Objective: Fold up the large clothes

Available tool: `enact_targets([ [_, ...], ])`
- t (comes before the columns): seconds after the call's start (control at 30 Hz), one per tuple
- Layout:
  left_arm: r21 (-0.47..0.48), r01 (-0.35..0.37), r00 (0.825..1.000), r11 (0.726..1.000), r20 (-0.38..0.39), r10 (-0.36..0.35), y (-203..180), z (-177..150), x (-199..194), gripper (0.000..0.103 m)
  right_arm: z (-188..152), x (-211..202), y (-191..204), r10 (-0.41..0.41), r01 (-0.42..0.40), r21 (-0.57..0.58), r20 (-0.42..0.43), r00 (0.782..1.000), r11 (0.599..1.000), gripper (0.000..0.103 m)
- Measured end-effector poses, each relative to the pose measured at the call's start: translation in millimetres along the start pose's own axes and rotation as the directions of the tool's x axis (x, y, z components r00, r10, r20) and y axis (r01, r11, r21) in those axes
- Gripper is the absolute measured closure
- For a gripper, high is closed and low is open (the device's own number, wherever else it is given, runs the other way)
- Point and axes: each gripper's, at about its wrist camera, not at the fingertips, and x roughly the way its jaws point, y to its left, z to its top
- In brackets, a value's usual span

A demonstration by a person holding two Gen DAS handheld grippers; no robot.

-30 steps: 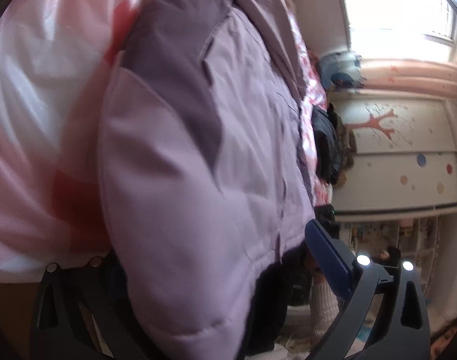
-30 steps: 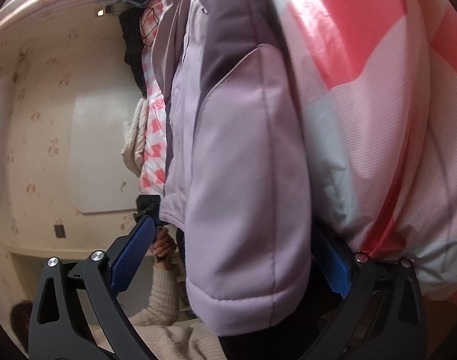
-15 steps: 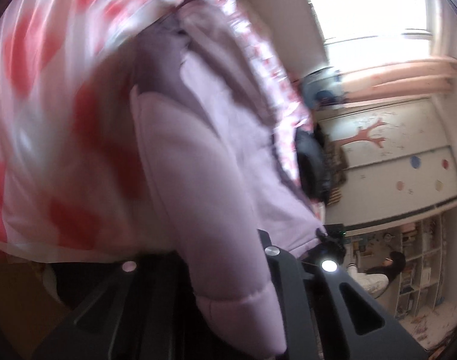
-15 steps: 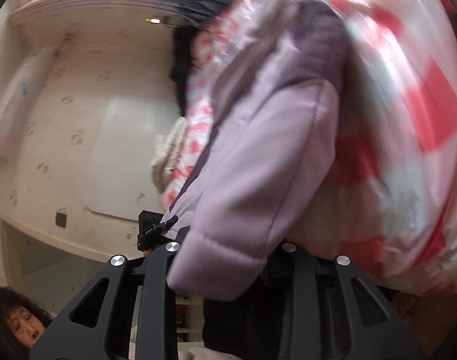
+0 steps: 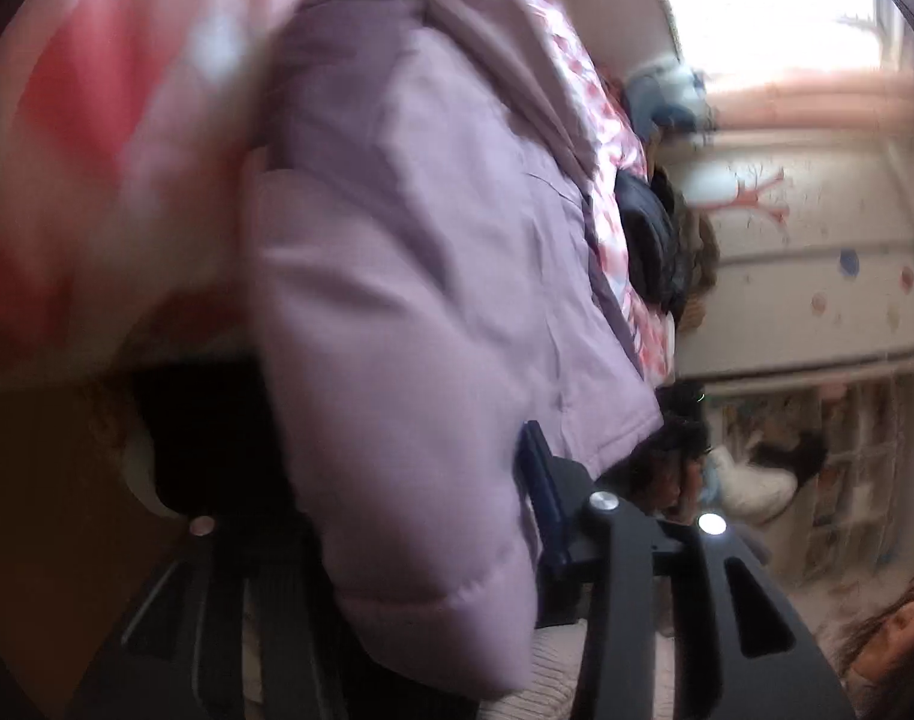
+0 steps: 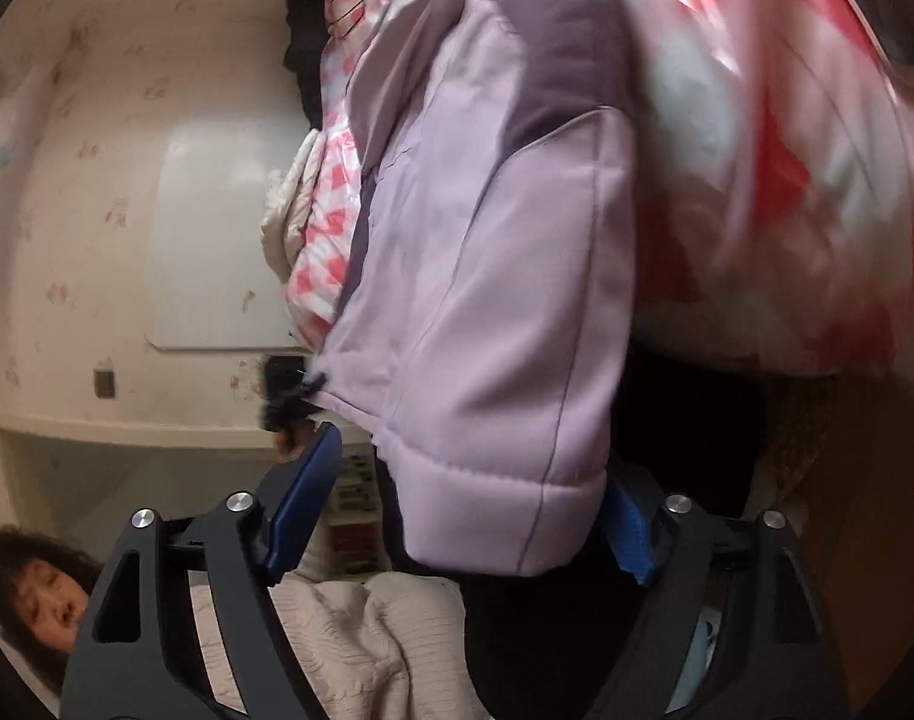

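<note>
Jacket (image 5: 433,276) hangs over the bed (image 5: 97,138) edge, each cuff between a gripper's just-reopening jaws: left gripper (image 5: 373,516) part-spread, right gripper (image 6: 463,516) wide, neither clearly pinching. Folding looks barely begun; the body remains unfolded.

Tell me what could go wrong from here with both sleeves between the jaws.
1. The right gripper has just been opening; its left pad stands clear of the lilac jacket's cuff, so that sleeve may slip free.
2. The left gripper has also been opening; the view is blurred, so its hold on the sleeve cannot be confirmed.
3. The jacket overhangs the pink checked bedding; losing both sleeves may let it slide off.
</note>
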Motion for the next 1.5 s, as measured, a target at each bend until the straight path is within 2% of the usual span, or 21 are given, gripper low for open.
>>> enact_targets([
  [0.07,-0.042,0.055,0.997,0.998,0.065,-0.052,16.3,1.9,-11.7,0.028,4.4,-4.7,-6.0,0.04,-0.04,0.004,0.013,0.999,0.999,0.008],
  [0.17,-0.029,0.101,0.991,0.995,0.086,-0.098,17.2,11.6,-19.3,0.018,23.7,-2.4,-1.7,0.038,-0.038,-0.018,-0.006,0.999,0.999,0.007],
  [0.23,-0.015,0.084,0.994,0.996,0.072,-0.083,14.7,21.0,-14.0,0.012,38.3,5.8,-6.3,0.003,-0.003,-0.013,-0.046,0.999,1.0,0.007],
  [0.33,-0.03,0.074,0.997,0.997,0.027,-0.073,16.9,28.9,2.6,0.011,53.2,29.0,-14.6,-0.019,0.02,0.018,-0.095,0.995,1.0,0.007],
  [0.5,-0.031,0.047,0.999,0.998,-0.026,-0.048,18.0,23.7,28.6,0.011,47.9,48.7,-22.3,0.004,-0.005,-0.008,-0.114,0.993,1.0,0.008],
  [0.57,-0.039,0.027,1.0,0.999,0.0,-0.027,17.5,22.6,27.2,0.011,44.6,39.8,-23.6,-0.001,-0.002,-0.031,-0.068,0.998,1.0,0.024],
  [0.6,-0.045,0.016,1.0,0.999,0.015,-0.016,18.6,22.2,25.6,0.013,43.8,40.1,-24.3,-0.005,0.003,-0.036,-0.046,0.999,0.999,0.052],
  [0.63,-0.04,0.007,1.0,0.999,0.027,-0.006,18.8,21.3,24.4,0.035,42.7,34.9,-26.3,-0.017,0.016,-0.036,-0.023,1.0,0.999,0.07],
  [0.67,-0.031,-0.012,1.0,0.999,0.014,0.012,19.1,21.6,26.4,0.064,41.4,36.8,-24.8,-0.028,0.027,-0.04,-0.015,1.0,0.999,0.073],
  [0.77,-0.012,-0.06,0.998,0.998,0.033,0.061,8.9,17.8,29.2,0.079,34.1,39.1,-14.5,-0.081,0.082,-0.08,0.013,0.997,0.993,0.08],
  [0.83,0.002,-0.085,0.994,0.996,0.065,0.085,-2.3,16.5,24.7,0.086,28.0,38.3,-2.0,-0.067,0.071,-0.098,0.045,0.997,0.993,0.082],
  [0.93,0.032,-0.053,0.992,0.998,0.12,0.049,-21.5,15.6,8.0,0.09,18.9,28.4,22.1,0.02,-0.004,-0.156,0.102,0.995,0.988,0.083],
  [1.03,0.098,-0.034,0.989,0.995,0.15,0.019,-55.5,10.7,-8.0,0.09,7.6,16.0,47.9,0.053,-0.025,-0.219,0.122,0.991,0.975,0.083],
  [1.13,0.174,-0.011,0.989,0.985,0.148,-0.015,-89.3,-2.0,-20.9,0.09,-10.9,-2.7,62.8,0.067,-0.034,-0.266,0.114,0.991,0.963,0.083],
  [1.2,0.196,-0.018,0.993,0.98,0.12,-0.006,-89.0,-10.0,-24.0,0.09,-21.0,-10.2,59.0,0.054,-0.029,-0.262,0.088,0.995,0.965,0.083],
  [1.27,0.181,-0.006,0.999,0.984,0.047,-0.003,-68.9,-15.8,-18.6,0.085,-29.8,-8.1,40.3,0.028,-0.018,-0.213,0.044,0.999,0.977,0.076],
  [1.3,0.161,-0.005,1.0,0.987,0.007,0.004,-54.3,-17.6,-13.0,0.082,-31.3,-7.0,32.7,0.025,-0.02,-0.189,0.022,0.999,0.982,0.067],
  [1.37,0.108,-0.008,0.998,0.994,-0.059,0.014,-23.4,-21.0,1.1,0.062,-34.5,3.2,6.9,0.024,-0.028,-0.13,-0.036,0.999,0.991,0.051],
  [1.4,0.082,0.0,0.998,0.997,-0.066,0.006,-9.1,-22.4,3.0,0.055,-35.9,7.7,-3.9,0.038,-0.045,-0.114,-0.063,0.997,0.992,0.047],
  [1.43,0.049,0.021,0.998,0.999,-0.059,-0.018,5.1,-23.6,1.0,0.039,-37.3,10.0,-9.8,0.041,-0.048,-0.105,-0.068,0.997,0.993,0.045],
  [1.5,0.017,0.048,0.998,0.999,-0.031,-0.047,15.8,-25.1,1.1,0.028,-38.2,11.7,-24.2,0.077,-0.083,-0.071,-0.072,0.994,0.994,0.039],
])
